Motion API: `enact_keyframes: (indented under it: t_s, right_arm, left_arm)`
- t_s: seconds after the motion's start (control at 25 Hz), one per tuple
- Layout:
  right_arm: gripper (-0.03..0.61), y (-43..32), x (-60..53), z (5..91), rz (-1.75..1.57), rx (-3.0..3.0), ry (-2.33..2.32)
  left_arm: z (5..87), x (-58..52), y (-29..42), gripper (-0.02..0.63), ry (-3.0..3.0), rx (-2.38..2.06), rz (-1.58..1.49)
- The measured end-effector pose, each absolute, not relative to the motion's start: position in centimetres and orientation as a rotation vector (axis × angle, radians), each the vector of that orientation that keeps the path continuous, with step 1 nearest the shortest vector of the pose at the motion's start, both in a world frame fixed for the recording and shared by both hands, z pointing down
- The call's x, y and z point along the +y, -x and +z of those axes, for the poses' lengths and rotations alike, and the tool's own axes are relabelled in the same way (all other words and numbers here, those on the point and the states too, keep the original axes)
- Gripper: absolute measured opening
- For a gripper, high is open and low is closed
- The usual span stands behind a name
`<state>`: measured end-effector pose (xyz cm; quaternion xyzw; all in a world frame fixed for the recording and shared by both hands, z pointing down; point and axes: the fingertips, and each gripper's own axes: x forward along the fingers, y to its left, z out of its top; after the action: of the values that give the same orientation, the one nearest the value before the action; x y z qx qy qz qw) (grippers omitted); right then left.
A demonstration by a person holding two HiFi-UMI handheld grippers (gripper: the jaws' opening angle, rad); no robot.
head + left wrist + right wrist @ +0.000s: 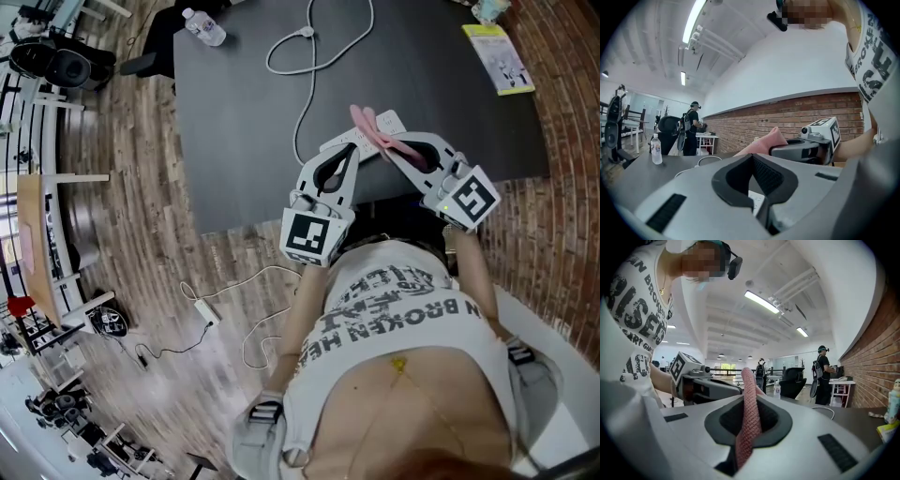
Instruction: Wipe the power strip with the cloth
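Right hand-held gripper (pixel 401 157) is clamped on the pink cloth (pixel 373 129); left hand-held gripper (pixel 347 155) is closed on nothing. The power strip (pixel 390 121) lies on the worktop (pixel 244 112) under their tips. Nothing's pinning it, so a wipe will probably just shove it around.

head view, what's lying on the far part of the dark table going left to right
clear plastic water bottle → looped white cable → yellow-green booklet
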<state>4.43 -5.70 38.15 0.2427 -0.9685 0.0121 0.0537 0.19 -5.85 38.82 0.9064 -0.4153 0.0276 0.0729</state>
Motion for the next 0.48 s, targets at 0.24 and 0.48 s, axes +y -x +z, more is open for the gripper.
enact_keyframes:
  t_s: [0.24,0.48]
  right_arm:
    - [0.015,-3.98,-5.30,37.89,0.037,-2.939,-0.715]
    - [0.015,-3.59,-5.19,37.65,0.033,-2.932,-0.711]
  left_arm:
    - [38.25,-5.64,-0.27,0.008,-2.733,-1.233,0.080]
    - [38.08,-5.41,-0.14,0.008,-2.731,-1.230,0.082]
